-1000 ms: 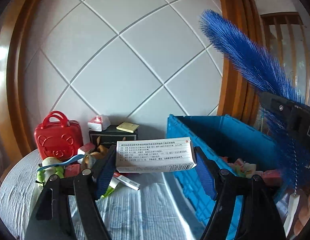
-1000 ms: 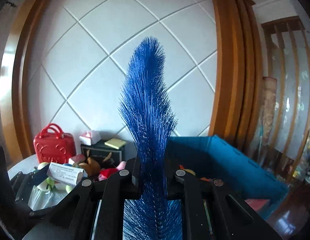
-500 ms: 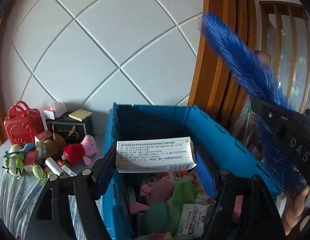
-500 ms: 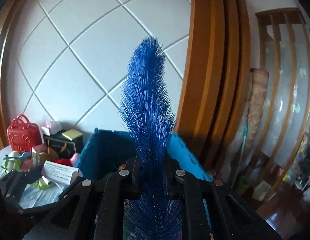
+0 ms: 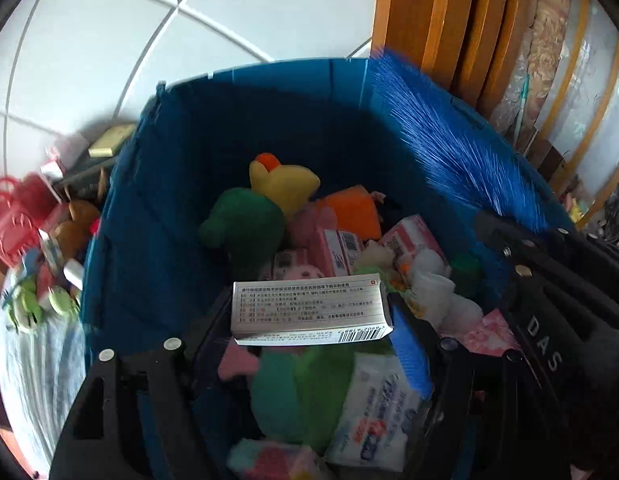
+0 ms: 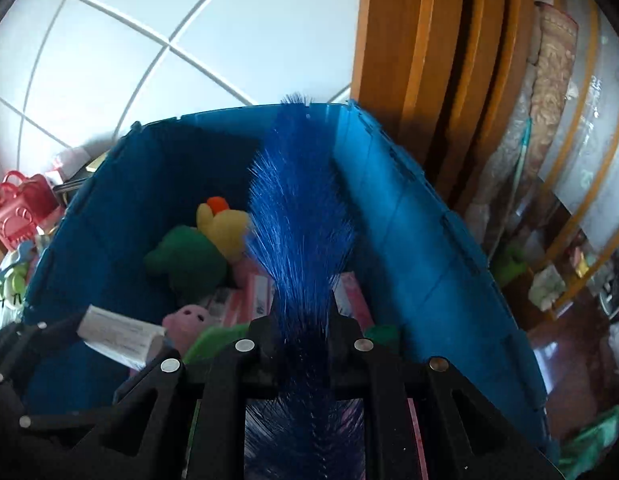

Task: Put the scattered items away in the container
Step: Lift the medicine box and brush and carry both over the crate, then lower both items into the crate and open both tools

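Observation:
My left gripper (image 5: 309, 316) is shut on a white medicine box (image 5: 309, 306) and holds it over the inside of the blue crate (image 5: 157, 184). The box also shows in the right wrist view (image 6: 117, 334). My right gripper (image 6: 303, 316) is shut on a blue bristle brush (image 6: 301, 216), whose tip points into the crate (image 6: 409, 232). The brush also shows at the right of the left wrist view (image 5: 449, 140). The crate holds a yellow duck toy (image 5: 283, 182), a green plush (image 5: 241, 226), pink boxes and tissue packs.
Left of the crate, on the cloth-covered table (image 5: 37, 352), lie a red toy case (image 5: 13, 216), a brown plush (image 5: 75, 226), green toys (image 5: 33, 304) and a black box with a yellow pad (image 5: 109, 144). Wooden frames (image 5: 441, 20) stand behind the crate.
Both grippers have swung right and tilted down over the crate. The medicine box and the brush now hang above the crate's contents, with the table items off to the left.

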Demonstrator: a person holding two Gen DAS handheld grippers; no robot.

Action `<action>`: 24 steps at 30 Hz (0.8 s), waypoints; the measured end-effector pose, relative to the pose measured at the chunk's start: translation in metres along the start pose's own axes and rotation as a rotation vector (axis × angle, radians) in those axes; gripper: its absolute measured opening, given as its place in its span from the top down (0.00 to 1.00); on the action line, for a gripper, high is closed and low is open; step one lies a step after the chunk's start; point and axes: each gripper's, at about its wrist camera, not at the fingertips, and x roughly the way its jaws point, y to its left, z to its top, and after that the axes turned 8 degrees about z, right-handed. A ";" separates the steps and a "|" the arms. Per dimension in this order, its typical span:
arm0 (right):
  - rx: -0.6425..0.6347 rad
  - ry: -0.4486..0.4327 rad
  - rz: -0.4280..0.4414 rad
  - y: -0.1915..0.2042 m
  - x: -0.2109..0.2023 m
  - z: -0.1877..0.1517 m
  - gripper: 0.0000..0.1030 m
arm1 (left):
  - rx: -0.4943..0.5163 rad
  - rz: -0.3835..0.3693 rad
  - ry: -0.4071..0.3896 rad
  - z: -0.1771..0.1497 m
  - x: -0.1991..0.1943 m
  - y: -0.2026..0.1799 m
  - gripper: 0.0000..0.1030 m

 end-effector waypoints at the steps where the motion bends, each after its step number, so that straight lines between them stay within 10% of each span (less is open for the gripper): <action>1: 0.005 -0.002 0.006 -0.003 0.001 0.004 0.85 | 0.001 0.012 0.008 0.002 0.005 0.000 0.29; 10: 0.072 -0.045 0.025 -0.016 0.026 0.041 0.85 | -0.042 -0.011 0.106 0.006 0.046 0.006 0.29; 17: 0.045 0.255 -0.008 -0.023 0.092 0.016 0.84 | -0.005 0.024 0.150 0.003 0.059 -0.001 0.27; 24: -0.004 0.347 -0.042 -0.015 0.101 0.006 0.74 | 0.024 0.040 0.153 0.002 0.061 -0.008 0.21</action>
